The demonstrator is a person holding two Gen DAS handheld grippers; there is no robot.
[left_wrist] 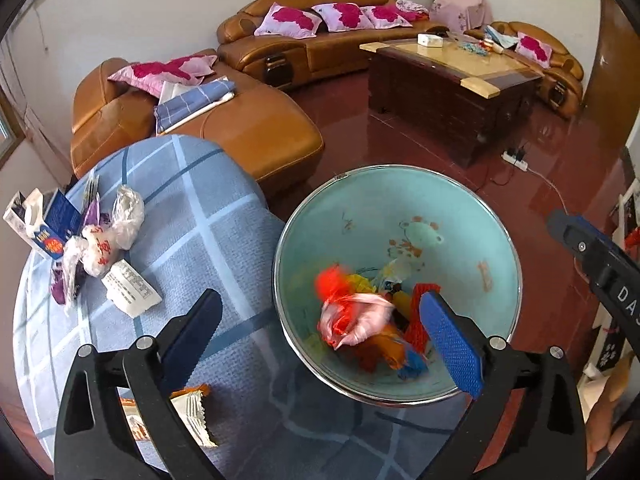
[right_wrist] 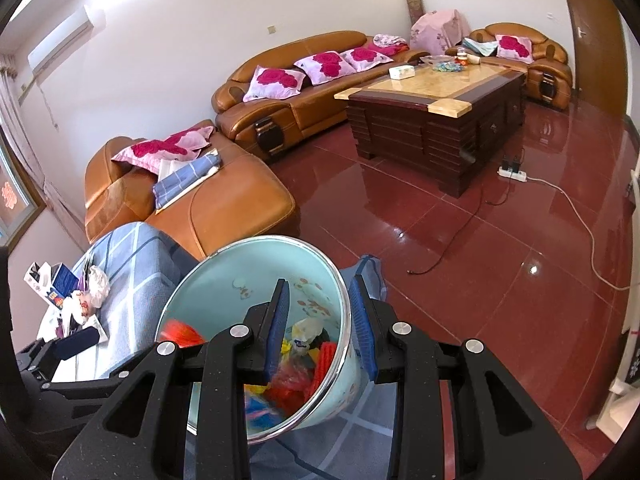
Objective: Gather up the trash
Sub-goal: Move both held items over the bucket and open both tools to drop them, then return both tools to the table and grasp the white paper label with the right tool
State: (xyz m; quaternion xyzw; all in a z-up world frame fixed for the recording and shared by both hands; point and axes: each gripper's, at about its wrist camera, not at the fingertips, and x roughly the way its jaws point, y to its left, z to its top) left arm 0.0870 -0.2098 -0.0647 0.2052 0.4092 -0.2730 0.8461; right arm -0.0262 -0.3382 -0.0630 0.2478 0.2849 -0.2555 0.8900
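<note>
A teal enamel basin (left_wrist: 460, 216) with a metal rim is tilted at the edge of a round table with a blue checked cloth (left_wrist: 208, 216). Several coloured wrappers lie inside it. A pink and red plastic bag (left_wrist: 352, 320), blurred, is in the basin below my left gripper (left_wrist: 324, 340), whose jaws are wide open and empty. My right gripper (right_wrist: 320, 328) is shut on the basin (right_wrist: 224, 292), one finger inside and one outside the rim. White plastic bags (left_wrist: 120, 216), a blue carton (left_wrist: 44, 228), a printed paper (left_wrist: 132, 288) and a snack wrapper (left_wrist: 188, 412) lie on the cloth.
An orange leather sofa (left_wrist: 248, 136) stands just behind the table. A dark wooden coffee table (right_wrist: 436, 124) stands mid-room on the red tiled floor (right_wrist: 500, 260). A power strip (right_wrist: 512, 174) and cables lie beside the coffee table. A person's hand (left_wrist: 608, 420) shows at the lower right.
</note>
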